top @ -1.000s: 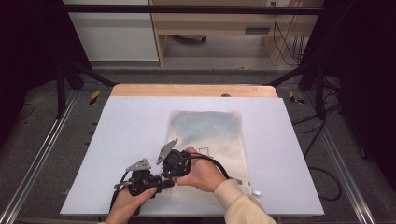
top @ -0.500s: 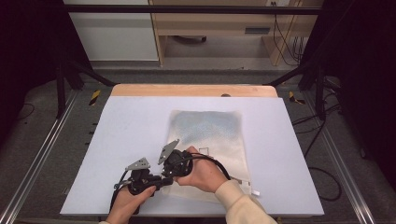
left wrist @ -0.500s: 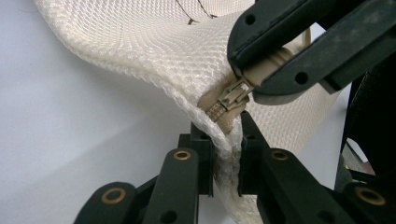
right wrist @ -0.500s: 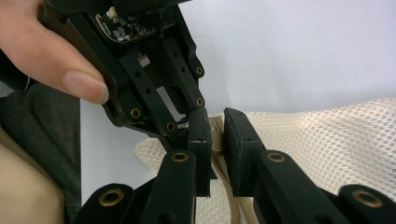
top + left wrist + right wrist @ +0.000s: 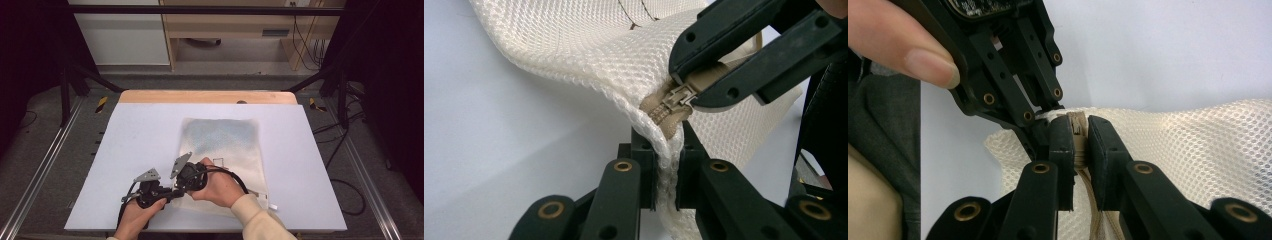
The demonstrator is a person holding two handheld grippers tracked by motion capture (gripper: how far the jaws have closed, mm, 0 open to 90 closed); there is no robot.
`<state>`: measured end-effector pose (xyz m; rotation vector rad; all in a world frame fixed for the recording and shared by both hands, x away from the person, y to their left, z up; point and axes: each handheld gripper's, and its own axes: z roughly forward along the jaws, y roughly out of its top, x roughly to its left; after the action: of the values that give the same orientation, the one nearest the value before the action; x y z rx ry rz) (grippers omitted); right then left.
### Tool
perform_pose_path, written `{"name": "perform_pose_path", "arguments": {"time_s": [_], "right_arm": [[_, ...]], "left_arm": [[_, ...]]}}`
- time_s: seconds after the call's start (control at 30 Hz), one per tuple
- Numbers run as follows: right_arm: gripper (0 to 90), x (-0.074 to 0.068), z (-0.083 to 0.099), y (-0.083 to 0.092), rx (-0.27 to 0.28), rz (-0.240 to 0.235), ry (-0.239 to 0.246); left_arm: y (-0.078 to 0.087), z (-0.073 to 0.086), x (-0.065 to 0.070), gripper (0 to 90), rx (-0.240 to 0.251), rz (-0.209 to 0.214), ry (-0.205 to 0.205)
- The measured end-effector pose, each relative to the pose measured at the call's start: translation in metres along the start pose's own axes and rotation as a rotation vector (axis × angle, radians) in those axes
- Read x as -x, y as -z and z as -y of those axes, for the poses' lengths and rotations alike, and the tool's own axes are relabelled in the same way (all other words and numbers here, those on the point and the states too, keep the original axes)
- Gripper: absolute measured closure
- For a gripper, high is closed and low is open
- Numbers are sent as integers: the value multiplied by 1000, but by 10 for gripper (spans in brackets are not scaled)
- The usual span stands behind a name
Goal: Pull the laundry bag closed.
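White and bare but for one thing, the surface (image 5: 140,145) fills the middle of the high view, with a wooden edge along its far side and dark floor around it. A cream mesh bag (image 5: 225,145) lies flat right of centre, and both hands work at its near left corner, low in the frame. The left gripper (image 5: 668,172) has just been closing and now pinches the bag's seamed edge between its jaws — the left gripper view shows mesh squeezed in the gap, just below the end of the tan zipper (image 5: 674,102). The right gripper (image 5: 1079,145) is clamped on the zipper's slider or pull; in its own view the tan tape (image 5: 1098,215) runs down between the jaws toward the bottom of the frame. In the high view the right gripper (image 5: 189,175) and the left gripper (image 5: 150,190) sit close together at that corner. By my reading the setup is done — corner anchored, slider held — and the travel itself is left: the slider sits at the very end of the zipper, so the whole run along the bag's edge has yet to be made. Whether the zipper is being opened or closed I cannot tell.
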<state>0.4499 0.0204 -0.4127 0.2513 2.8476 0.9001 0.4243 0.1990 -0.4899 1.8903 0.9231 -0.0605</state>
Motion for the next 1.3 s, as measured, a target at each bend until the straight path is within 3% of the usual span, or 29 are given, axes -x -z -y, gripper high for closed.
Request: {"name": "perform_pose_path", "arguments": {"time_s": [0.73,0.97,1.3], "right_arm": [[821,-1,7,0,-40,32,45],[821,-3,12,2,-8,37,40],[820,-1,21,7,90,44,40]], "left_arm": [[4,-2,0,835,15,-20,2],[4,-3,2,834,7,-31,-25],[6,-5,6,834,27,-56,-57]]}}
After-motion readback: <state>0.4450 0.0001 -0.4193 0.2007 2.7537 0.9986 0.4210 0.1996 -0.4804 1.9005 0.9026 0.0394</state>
